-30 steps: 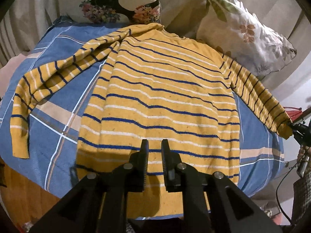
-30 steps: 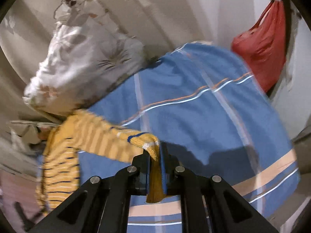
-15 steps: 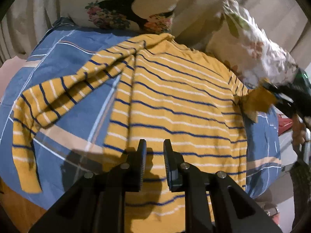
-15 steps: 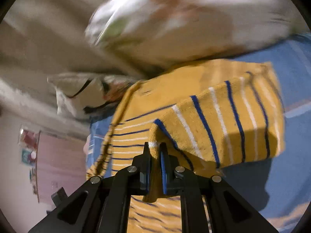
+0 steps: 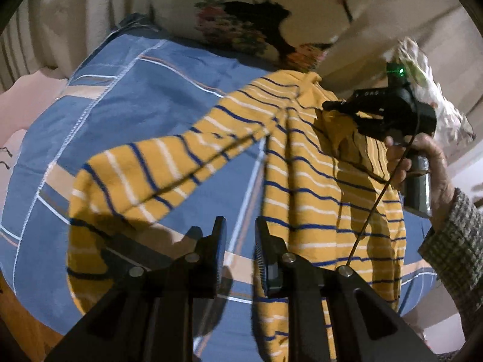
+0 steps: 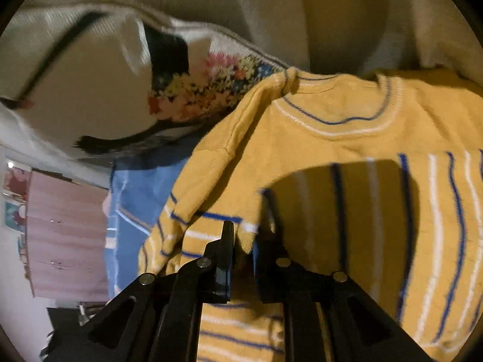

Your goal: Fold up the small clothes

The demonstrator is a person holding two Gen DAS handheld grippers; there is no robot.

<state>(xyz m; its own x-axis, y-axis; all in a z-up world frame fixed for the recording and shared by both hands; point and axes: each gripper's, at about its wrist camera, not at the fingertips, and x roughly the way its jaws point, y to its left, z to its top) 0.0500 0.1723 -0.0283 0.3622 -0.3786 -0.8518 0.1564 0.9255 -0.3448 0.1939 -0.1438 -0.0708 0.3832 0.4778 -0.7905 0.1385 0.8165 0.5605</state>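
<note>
A yellow sweater (image 5: 314, 187) with blue and white stripes lies on a blue checked bedsheet (image 5: 126, 102). Its left sleeve (image 5: 145, 175) stretches out to the left. My left gripper (image 5: 240, 235) is slightly open and empty, hovering over the sheet between the left sleeve and the body. My right gripper (image 6: 243, 241) is shut on the cuff of the right sleeve (image 6: 247, 235) and holds it over the sweater's chest, below the neckline (image 6: 338, 114). The right gripper also shows in the left wrist view (image 5: 332, 105) near the collar.
A floral pillow (image 5: 247, 30) lies at the head of the bed, a second light pillow (image 5: 431, 90) at the right. A pink cabinet (image 6: 63, 235) stands beside the bed. The bed's wooden edge (image 5: 18, 316) shows at lower left.
My right gripper has carried the right sleeve from the bed's right side across onto the sweater's chest. My left gripper has shifted left, off the hem toward the left sleeve.
</note>
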